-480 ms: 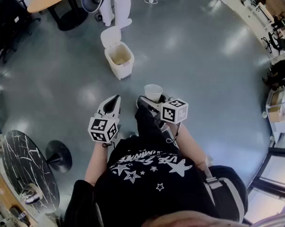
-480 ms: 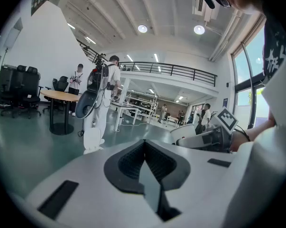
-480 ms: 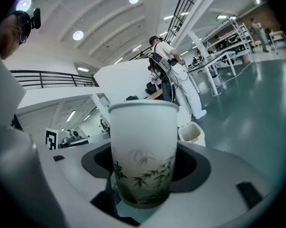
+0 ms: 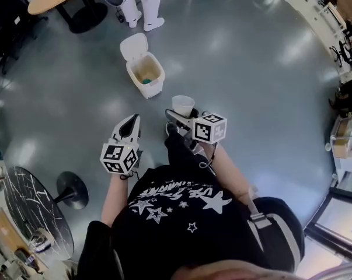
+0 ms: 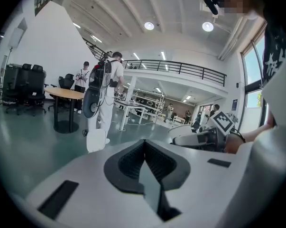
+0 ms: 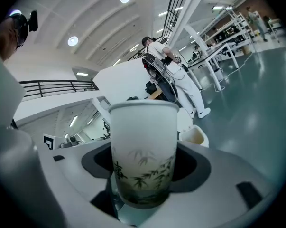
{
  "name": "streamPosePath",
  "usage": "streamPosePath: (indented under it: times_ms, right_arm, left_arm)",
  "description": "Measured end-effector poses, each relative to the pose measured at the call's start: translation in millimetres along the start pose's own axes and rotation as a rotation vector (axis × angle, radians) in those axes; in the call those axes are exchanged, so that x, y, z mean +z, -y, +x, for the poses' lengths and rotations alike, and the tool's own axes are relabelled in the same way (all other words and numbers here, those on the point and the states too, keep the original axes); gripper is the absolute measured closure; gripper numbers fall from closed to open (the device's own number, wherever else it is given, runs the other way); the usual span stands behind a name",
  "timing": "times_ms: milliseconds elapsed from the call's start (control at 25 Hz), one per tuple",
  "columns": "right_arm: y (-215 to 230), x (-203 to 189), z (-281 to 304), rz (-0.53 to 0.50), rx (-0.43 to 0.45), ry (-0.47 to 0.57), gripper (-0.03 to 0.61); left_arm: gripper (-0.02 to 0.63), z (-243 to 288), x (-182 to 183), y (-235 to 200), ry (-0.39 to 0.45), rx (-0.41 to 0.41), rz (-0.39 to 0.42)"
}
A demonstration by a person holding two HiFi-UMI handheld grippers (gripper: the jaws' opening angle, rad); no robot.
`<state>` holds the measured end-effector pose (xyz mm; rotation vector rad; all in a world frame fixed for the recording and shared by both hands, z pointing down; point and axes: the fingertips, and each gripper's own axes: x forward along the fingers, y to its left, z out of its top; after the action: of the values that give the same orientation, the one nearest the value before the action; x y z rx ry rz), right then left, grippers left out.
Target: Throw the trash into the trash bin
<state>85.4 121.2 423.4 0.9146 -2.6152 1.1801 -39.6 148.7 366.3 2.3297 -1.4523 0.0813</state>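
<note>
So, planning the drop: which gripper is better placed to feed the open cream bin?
Right. The right gripper holds the white bamboo-print paper cup, facing the cream plastic bin; the left gripper is shut, empty.

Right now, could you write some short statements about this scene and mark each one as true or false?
1. The right hand-held gripper holds a paper cup upright. True.
2. The lid of the trash bin is closed. False: it stands open.
3. The left hand-held gripper carries a bottle. False: its jaws are together with nothing between them.
4. The trash bin stands on the floor ahead of the person, apart from the paper cup. True.
</note>
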Motion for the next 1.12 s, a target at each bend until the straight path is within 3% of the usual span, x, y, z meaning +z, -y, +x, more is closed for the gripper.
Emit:
streamPosePath:
  times_ms: [360,560,800,1120]
  right_arm:
    - [70.2,62.7,5.5,0.048,-0.023,0.014,0.272]
    - [95.9,80.1,25.5,0.048,-0.024,-0.010,0.272]
    - [101.0,99.2,44.7,0.021,0.021,-0.066,0.272]
    - [88.4,91.0,80.0,0.012,0.101,-0.149,0.272]
  left_arm:
    - [0.601,80.5,47.3,-2.2,0.019,-0.007,0.048]
    - [0.601,104.0,45.1,-19.2,-0.011,0.027,0.034]
    - [0.601,119.2,54.5,-29.5,-0.012,0.101,0.011]
    - [0.601,103.7,60.8,-48.8,-0.003,0.185,-0.005]
